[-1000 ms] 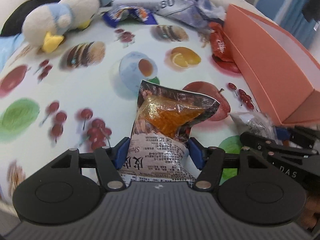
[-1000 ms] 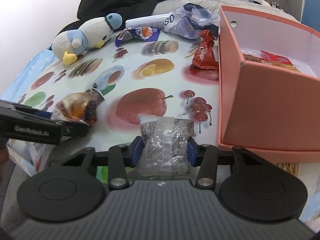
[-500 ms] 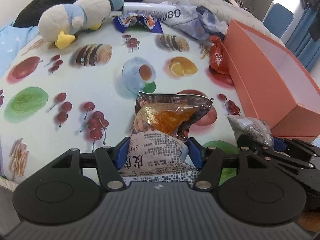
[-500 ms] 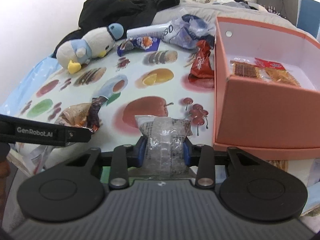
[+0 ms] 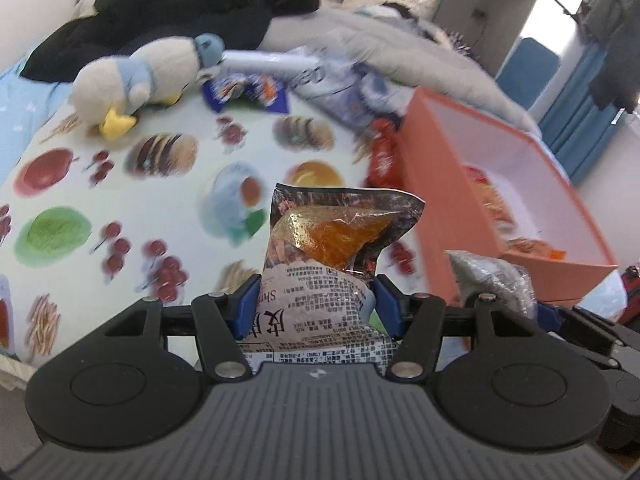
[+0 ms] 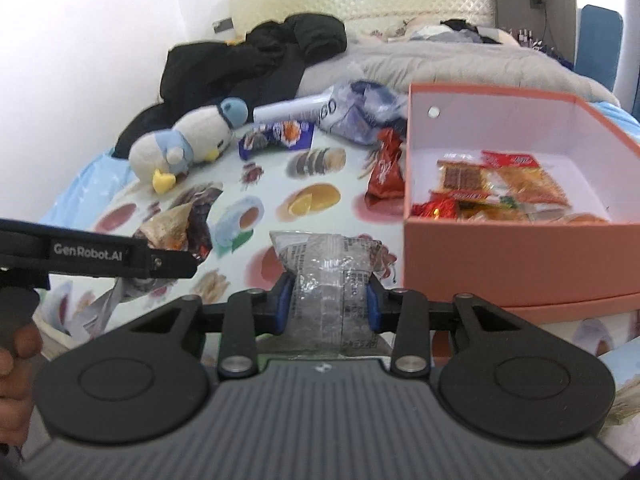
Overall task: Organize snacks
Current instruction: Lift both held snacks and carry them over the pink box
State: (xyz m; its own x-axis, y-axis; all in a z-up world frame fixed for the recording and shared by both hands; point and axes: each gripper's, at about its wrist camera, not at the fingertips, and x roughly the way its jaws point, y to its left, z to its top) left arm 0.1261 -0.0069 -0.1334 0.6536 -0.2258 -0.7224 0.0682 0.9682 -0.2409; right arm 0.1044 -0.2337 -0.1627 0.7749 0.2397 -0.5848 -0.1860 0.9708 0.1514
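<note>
My left gripper [image 5: 316, 300] is shut on an orange-filled snack packet [image 5: 332, 248] and holds it above the fruit-print table. My right gripper [image 6: 326, 304] is shut on a clear grey snack packet [image 6: 328, 272], lifted just left of the orange box [image 6: 516, 264]. The box [image 5: 448, 184] holds several snack packets [image 6: 500, 188]. The right gripper's packet shows in the left wrist view [image 5: 492, 280]. The left gripper's packet shows at the left of the right wrist view [image 6: 180, 228].
A red snack packet [image 6: 386, 172] lies beside the box's left wall. A blue packet [image 6: 276, 138] and a crumpled plastic bag [image 6: 360, 110] lie at the table's back. A plush penguin [image 6: 188, 144] sits back left, before black clothing [image 6: 248, 68].
Both grippers have risen with their packets. The box's inside has come into view from both cameras.
</note>
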